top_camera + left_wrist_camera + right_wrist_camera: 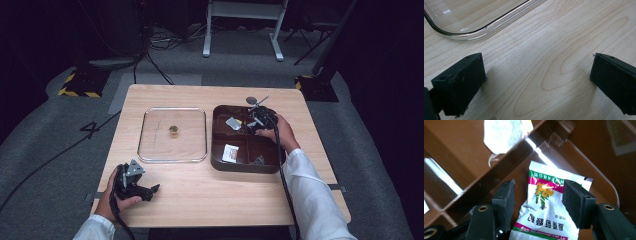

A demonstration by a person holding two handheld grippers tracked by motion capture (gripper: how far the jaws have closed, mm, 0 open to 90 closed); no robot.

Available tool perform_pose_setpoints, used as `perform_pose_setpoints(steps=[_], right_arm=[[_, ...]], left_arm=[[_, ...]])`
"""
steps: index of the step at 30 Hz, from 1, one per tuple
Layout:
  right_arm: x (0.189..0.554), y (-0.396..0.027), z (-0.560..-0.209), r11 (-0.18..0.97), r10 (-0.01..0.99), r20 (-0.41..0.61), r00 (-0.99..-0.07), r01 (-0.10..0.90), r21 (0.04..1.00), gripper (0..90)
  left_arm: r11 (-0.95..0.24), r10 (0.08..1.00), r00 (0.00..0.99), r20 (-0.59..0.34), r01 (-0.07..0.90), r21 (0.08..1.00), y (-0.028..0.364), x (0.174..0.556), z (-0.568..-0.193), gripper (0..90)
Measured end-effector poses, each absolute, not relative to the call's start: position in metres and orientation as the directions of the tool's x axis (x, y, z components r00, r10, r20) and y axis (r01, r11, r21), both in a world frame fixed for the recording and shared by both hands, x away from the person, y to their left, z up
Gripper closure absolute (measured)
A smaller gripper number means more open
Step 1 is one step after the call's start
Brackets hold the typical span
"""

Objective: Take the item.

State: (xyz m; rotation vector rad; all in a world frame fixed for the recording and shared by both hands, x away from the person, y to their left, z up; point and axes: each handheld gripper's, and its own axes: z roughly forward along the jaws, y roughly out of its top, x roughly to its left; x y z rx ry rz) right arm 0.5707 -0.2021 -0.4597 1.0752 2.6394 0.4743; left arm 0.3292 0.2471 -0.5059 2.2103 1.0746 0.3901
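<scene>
The right gripper (537, 202), jaws apart, straddles a light, limp, slippery flower-printed sachet (546, 217), best pinched across its middle between the fingers.

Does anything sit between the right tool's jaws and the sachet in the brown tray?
Nothing visible does. In the right gripper view the right tool is open with the sachet lying between its jaws. The brown tray's divider runs past the left jaw and does not block the way.
</scene>
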Motion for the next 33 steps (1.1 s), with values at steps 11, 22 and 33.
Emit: perform_pose_setpoints(steps=[11,22,33], right_arm=[[0.571,-0.202,-0.460,0.657,0.729,-0.104,-0.676,0.649,0.384,67.5],[0.564,-0.198,-0.460,0.690,0.711,-0.230,-0.664,0.598,0.406,87.7],[0.559,-0.209,-0.449,0.653,0.723,-0.185,-0.665,0.572,0.496,88.7]], left_arm=[[-0.459,0.784,0.621,-0.013,0.593,0.661,0.247,0.329,-0.506,0.1],[-0.459,0.784,0.621,-0.013,0.593,0.661,0.247,0.329,-0.506,0.1],[-0.459,0.783,0.622,-0.013,0.593,0.662,0.247,0.329,-0.506,0.1]])
